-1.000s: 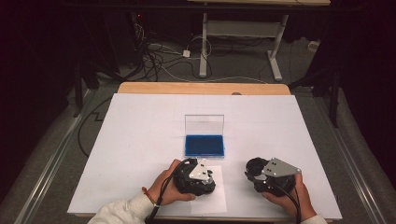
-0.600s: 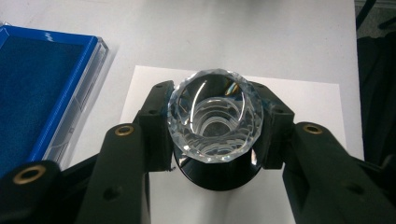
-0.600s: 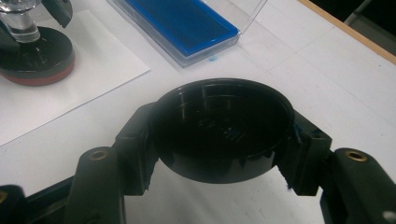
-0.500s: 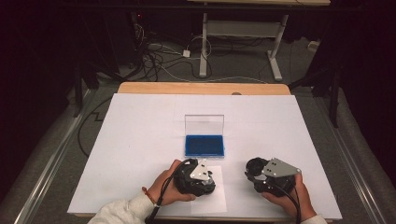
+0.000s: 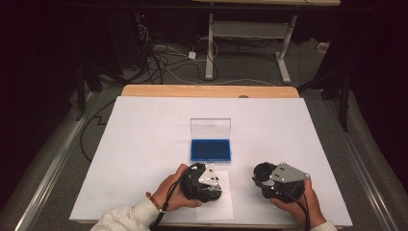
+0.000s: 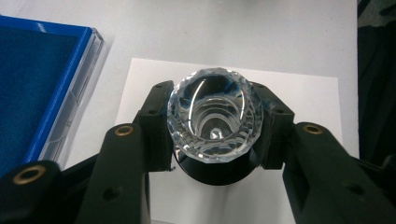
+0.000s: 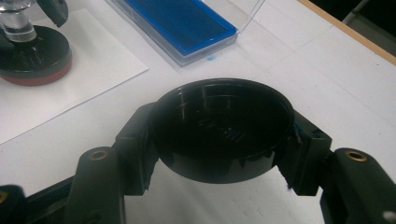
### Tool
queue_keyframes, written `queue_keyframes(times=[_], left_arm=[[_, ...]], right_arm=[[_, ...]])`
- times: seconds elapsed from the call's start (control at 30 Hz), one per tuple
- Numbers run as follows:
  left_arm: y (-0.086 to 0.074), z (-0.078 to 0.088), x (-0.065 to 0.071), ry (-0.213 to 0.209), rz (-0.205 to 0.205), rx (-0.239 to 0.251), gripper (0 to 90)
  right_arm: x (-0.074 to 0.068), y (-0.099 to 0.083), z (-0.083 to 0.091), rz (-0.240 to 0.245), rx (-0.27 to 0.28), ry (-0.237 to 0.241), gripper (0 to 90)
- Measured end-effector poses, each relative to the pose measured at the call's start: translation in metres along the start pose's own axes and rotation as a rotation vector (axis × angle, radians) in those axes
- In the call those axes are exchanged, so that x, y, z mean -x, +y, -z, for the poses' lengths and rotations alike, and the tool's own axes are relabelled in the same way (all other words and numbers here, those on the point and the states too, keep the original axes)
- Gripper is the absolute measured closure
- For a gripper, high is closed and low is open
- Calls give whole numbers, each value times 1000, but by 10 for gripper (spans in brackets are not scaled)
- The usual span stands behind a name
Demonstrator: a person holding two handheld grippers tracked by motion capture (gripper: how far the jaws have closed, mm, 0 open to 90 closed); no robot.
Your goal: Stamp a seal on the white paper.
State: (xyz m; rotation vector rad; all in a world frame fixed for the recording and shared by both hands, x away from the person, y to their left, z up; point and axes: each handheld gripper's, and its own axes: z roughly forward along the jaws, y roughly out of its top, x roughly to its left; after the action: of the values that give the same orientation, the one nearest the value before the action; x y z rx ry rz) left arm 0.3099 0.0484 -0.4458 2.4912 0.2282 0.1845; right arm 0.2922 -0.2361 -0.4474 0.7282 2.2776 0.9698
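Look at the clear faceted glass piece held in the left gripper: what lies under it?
Under the faceted glass piece sits a round black base, resting on a white paper sheet. How glass and base join is hidden.

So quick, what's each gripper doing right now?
Left gripper: shut on the clear faceted crystal knob.
Right gripper: shut on the round black plastic cap.

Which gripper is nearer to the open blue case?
Left. The left gripper, holding the crystal piece, sits just below the blue case; the right gripper lies further off to its lower right.
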Motion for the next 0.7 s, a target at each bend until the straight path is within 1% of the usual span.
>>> queue_keyframes(times=[0.2,0.33,0.43,0.5,0.7], left_arm=[[0,0,0,0,3,-1,547],[0,0,1,7,0,-3,546],[0,-1,0,0,6,-2,546],[1,-1,1,3,1,-9,546],[2,-1,2,11,2,-16,546]], right_arm=[[0,0,0,1,-1,1,385],[0,0,0,1,-1,0,385],[0,0,-1,-1,-4,-4,385],[0,0,0,0,-3,-6,385],[0,1,-1,-4,-3,-3,385]])
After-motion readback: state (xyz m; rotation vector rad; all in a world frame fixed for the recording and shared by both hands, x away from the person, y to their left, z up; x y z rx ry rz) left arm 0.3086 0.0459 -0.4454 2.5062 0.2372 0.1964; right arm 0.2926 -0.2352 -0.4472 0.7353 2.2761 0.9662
